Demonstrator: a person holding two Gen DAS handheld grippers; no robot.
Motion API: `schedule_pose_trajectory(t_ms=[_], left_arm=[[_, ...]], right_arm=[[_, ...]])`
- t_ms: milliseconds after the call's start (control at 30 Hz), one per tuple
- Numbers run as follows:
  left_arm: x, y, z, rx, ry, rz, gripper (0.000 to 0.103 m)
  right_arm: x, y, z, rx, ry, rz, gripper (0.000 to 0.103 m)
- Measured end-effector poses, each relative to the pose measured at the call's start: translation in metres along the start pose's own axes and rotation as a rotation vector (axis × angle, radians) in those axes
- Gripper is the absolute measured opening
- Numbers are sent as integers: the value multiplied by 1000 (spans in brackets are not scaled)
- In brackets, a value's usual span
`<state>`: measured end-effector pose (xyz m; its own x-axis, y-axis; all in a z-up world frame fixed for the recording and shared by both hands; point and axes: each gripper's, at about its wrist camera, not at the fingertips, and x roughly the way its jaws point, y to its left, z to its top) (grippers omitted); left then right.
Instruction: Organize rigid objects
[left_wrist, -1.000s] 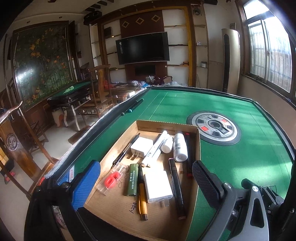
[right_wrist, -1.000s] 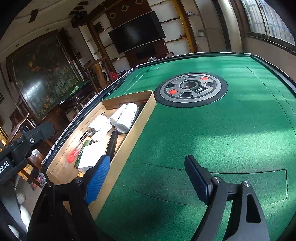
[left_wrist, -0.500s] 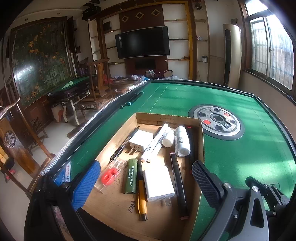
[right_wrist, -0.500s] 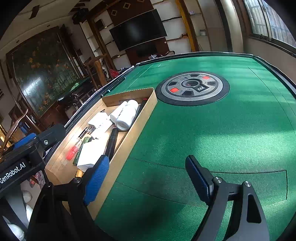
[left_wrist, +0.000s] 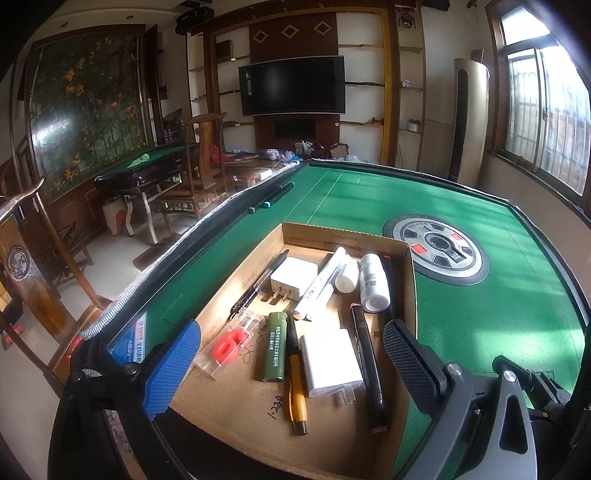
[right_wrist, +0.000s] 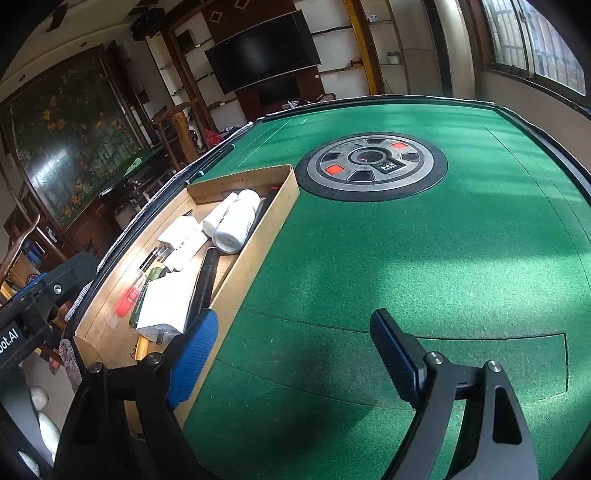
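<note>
A shallow cardboard box lies on the green table. It holds two white chargers, a white bottle, a white tube, a green battery, a yellow pen, black pens and a red-and-clear item. My left gripper is open and empty, above the box's near end. My right gripper is open and empty, over bare felt right of the box.
A round grey control panel is set in the table's middle. The table's raised black rim runs along the left, with two dark sticks beside it. Chairs and another table stand beyond on the left.
Both grippers have drawn back and risen slightly, so the box looks a little farther away. Nothing in the box has moved. Both stay open.
</note>
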<state>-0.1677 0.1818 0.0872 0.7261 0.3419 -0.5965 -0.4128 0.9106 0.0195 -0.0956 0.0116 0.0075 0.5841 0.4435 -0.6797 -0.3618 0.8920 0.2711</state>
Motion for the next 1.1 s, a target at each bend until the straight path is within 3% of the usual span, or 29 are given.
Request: schedule_pose_trajectory(t_ms=[333,400,500,600,633,667,700,767,833,967,1033,1100], left_arm=[[-34,17,-1,-37,-83,-13,101],[-43,19,-4,-36,-110,-8,101],[-57,22,-6,-43,-163,8,101],[-80,26,-7,-60,-268,56,101],[-92,28,-7,-70,-322,77,102],[-105,30,-7,-85,-387,104,102],[-118,33,-8,-107,-442,133,102],[-139,37,-11,-164,-539,174,102],[-150,36,-8,-198,-590,167,102],[-145,24,6,-105,-527,88,102],[-136,26,8,-127,-467,20,102],[-126,27,8,-145,-414,17,102]], right_arm=[[-19,6,-5,-18,-85,-56,84],[-23,10,-7,-43,-92,-86,84],[-44,26,-11,-135,-173,-158,84],[-73,39,-11,-168,-291,-223,85],[-82,41,-11,-166,-331,-235,88],[-91,42,-11,-165,-369,-243,97],[-96,42,-9,-168,-393,-250,102],[-101,44,-6,-183,-414,-267,102],[-104,44,-3,-186,-421,-282,102],[-113,35,-3,-142,-466,-286,103],[-111,29,-8,-138,-505,-297,103],[-97,22,-13,-155,-469,-338,103]])
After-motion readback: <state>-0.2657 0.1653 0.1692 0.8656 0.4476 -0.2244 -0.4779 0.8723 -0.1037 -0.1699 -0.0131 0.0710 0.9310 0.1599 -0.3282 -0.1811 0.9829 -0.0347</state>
